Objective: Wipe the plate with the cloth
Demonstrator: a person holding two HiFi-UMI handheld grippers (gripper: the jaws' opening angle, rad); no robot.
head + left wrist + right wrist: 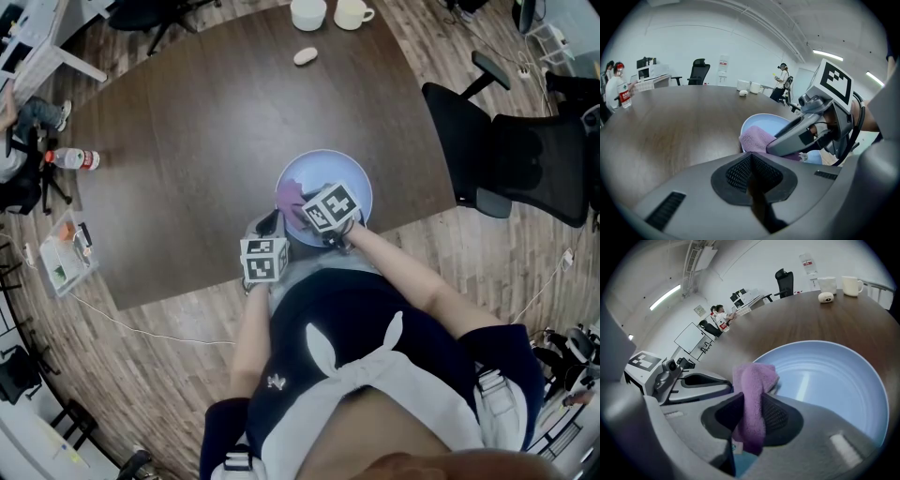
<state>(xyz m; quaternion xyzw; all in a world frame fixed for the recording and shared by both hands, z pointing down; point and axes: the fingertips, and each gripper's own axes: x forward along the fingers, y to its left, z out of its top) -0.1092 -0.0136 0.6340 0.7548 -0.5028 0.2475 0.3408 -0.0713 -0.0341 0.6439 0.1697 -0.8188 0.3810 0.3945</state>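
A light blue plate (342, 173) sits on the dark wooden table (187, 150), near its front edge. My right gripper (750, 404) is shut on a purple cloth (752, 385), which hangs over the plate's near left part (825, 380). In the head view the cloth (288, 195) shows just left of the right gripper (302, 211). My left gripper (751, 161) is shut with nothing between its jaws. Its tips are at the plate's near left rim (768, 124), right behind the cloth (757, 138). The left gripper (272, 223) sits beside the right one.
Two white cups (308, 12) (352, 12) and a small white object (306, 56) stand at the table's far end. A bottle (73, 159) lies at its left edge. A black chair (525, 150) stands to the right, beside the table.
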